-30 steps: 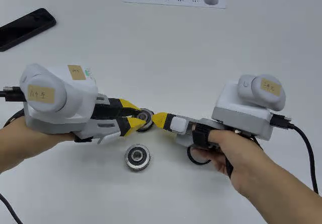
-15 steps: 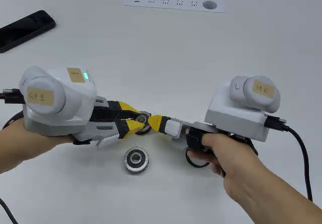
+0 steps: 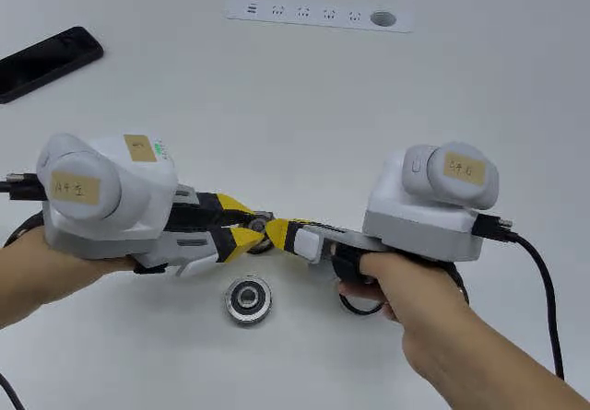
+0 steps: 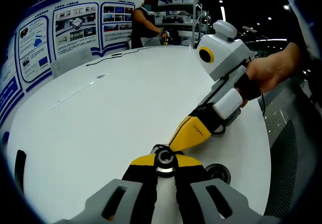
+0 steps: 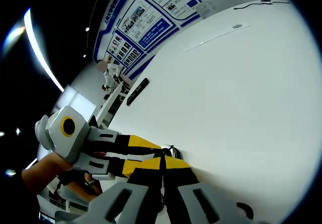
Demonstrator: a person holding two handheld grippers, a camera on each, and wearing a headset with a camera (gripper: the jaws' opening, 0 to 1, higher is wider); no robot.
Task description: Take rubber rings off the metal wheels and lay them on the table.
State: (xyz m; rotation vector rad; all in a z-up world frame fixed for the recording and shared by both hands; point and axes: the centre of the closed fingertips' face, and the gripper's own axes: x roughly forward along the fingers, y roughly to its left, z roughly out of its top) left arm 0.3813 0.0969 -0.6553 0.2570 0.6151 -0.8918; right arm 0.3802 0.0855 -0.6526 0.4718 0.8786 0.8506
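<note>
While my left gripper [image 4: 164, 164] clamps a metal wheel [image 4: 164, 156], my right gripper [image 5: 162, 159] touches its rim. Right jaws together.

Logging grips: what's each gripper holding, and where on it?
Left gripper clamps the metal wheel across its rim; right gripper seems to pinch the rubber ring at its edge.
</note>
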